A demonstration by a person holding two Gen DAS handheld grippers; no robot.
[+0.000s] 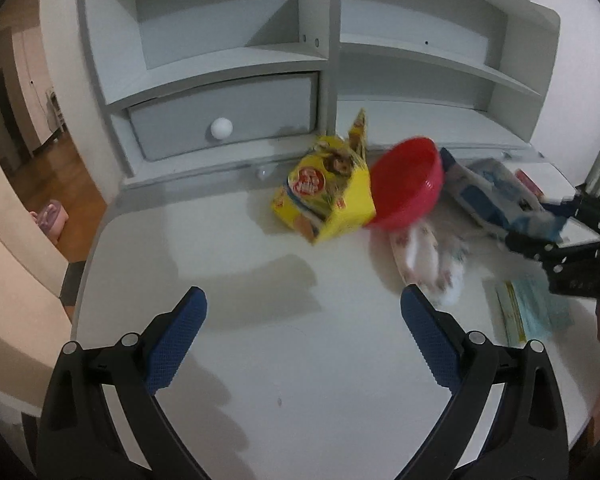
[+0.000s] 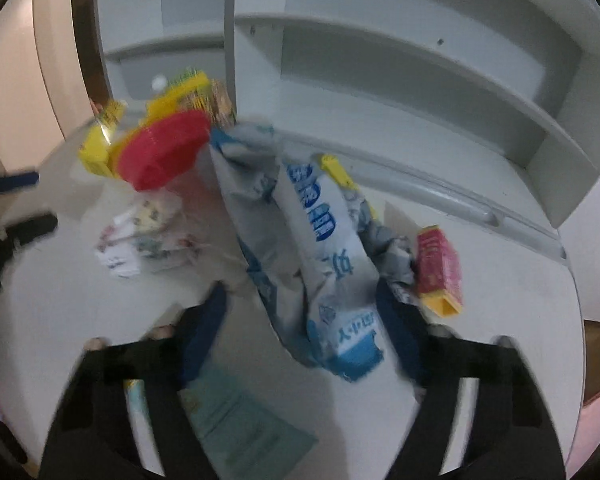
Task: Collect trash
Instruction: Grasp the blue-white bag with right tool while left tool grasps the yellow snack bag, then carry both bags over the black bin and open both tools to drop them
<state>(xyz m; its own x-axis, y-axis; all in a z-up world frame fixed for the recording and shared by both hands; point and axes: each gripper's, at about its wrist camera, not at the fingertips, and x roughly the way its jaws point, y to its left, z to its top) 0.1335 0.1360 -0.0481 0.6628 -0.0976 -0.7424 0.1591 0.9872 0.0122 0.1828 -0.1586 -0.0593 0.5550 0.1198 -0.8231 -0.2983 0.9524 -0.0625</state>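
1. The surface (image 1: 260, 360) is a plain white desk with a rounded front edge, mostly bare on its left half, with soft shadows across it.
2. A white and grey hutch (image 1: 320, 60) sits along the back, with open shelves, a star cutout up top and a grey drawer (image 1: 224, 120) with a round white knob.
3. Off to the left the room opens onto wood flooring (image 1: 60, 184) past a cream wall, with something small and pink on the floor there.
4. The trash is bunched mid-right: a yellow snack bag (image 1: 324, 196) touching a tipped red bowl (image 1: 408, 184), crumpled white wrappers (image 1: 432, 256) in front, a green flat packet (image 1: 532, 312) near the right edge, and a small red and yellow carton (image 2: 438, 268) by the hutch rail.
5. The left tool (image 1: 304, 312) hangs spread wide over bare surface, gripping nothing.
6. The right tool (image 2: 300, 312) has a blue and white bag (image 2: 328, 248) between its fingers; it's too blurry to tell if they're pinching it.
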